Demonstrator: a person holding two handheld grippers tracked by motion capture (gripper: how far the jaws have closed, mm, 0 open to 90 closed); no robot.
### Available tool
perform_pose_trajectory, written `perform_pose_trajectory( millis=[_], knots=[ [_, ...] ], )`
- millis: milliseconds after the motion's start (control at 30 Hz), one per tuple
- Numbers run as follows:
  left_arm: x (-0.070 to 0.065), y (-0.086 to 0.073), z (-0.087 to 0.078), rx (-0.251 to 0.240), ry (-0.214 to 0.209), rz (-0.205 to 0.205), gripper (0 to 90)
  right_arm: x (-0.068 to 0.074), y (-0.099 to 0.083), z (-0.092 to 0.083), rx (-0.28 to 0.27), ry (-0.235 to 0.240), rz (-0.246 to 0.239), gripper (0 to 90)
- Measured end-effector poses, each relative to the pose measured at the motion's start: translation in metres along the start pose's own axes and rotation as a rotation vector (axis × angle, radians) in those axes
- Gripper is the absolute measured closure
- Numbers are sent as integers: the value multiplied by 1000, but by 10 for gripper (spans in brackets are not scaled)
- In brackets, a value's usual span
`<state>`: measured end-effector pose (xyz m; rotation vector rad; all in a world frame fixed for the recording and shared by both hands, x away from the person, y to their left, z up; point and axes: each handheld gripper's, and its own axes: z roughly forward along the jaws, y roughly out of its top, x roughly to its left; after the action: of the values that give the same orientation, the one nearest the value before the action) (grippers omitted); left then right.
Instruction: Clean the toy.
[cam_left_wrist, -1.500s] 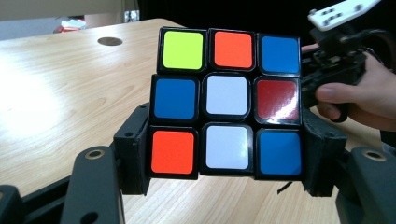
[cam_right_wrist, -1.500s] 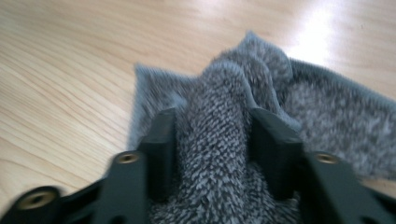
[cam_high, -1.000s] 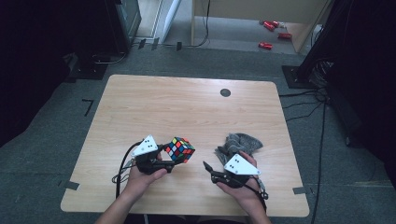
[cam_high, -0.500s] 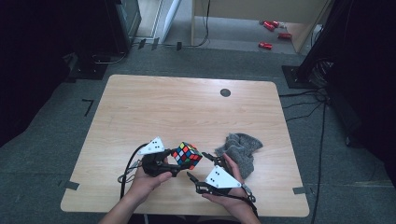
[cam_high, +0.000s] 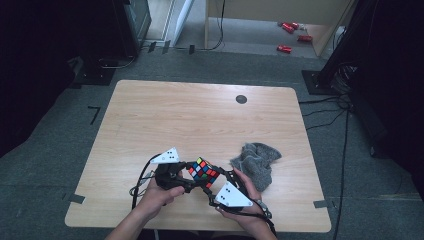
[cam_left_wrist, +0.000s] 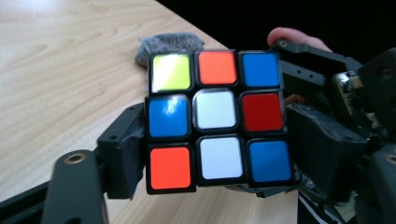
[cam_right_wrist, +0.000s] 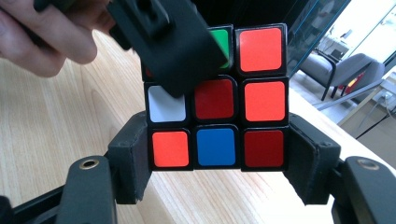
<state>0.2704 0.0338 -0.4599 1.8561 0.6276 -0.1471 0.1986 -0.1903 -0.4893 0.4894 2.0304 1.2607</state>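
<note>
Cube (cam_high: 204, 171) sat between both my grippers above the bench (cam_high: 200, 120): left gripper (cam_left_wrist: 205, 154) just opened, pads flanking it; right gripper (cam_right_wrist: 217, 168) closing, pinching its bottom layer. A weak pinch could let it drop.

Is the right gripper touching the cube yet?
Touching. In the right gripper view, both pads of the right gripper sit flush against the bottom row of the cube, no gap either side.
</note>
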Motion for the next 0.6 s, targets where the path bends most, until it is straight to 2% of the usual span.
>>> perform_pose_trajectory(
  millis=[100, 167, 267, 300, 400, 467, 533, 567, 600],
  knots=[
    [1, 0, -4, -13, 24, 37, 178, -5, -1, -2, 11, -3, 31, 336],
    [2, 1, -9, -33, 25, 56, 172, -12, -2, -4, 35, -13, 73, 344],
    [3, 1, -12, -43, 32, 97, 167, -22, -5, -8, 32, -22, 134, 345],
    [3, 0, -12, -36, 46, 121, 167, -25, -6, -9, 27, -22, 149, 345],
    [-1, -5, -8, -7, 122, 208, 167, -30, -4, -11, 27, -27, 204, 345],
    [-4, -8, -4, -2, 163, 258, 165, -33, -3, -13, 28, -17, 254, 345],
    [-9, -11, 1, 16, 219, 328, 165, -33, 0, -15, 31, -3, 320, 345],
    [-12, -14, 4, 28, 244, 372, 165, -34, 1, -15, 28, 1, 336, 345],
    [-14, -15, 6, 35, 252, 394, 165, -34, 4, -16, 25, 9, 372, 345]
  ],
)
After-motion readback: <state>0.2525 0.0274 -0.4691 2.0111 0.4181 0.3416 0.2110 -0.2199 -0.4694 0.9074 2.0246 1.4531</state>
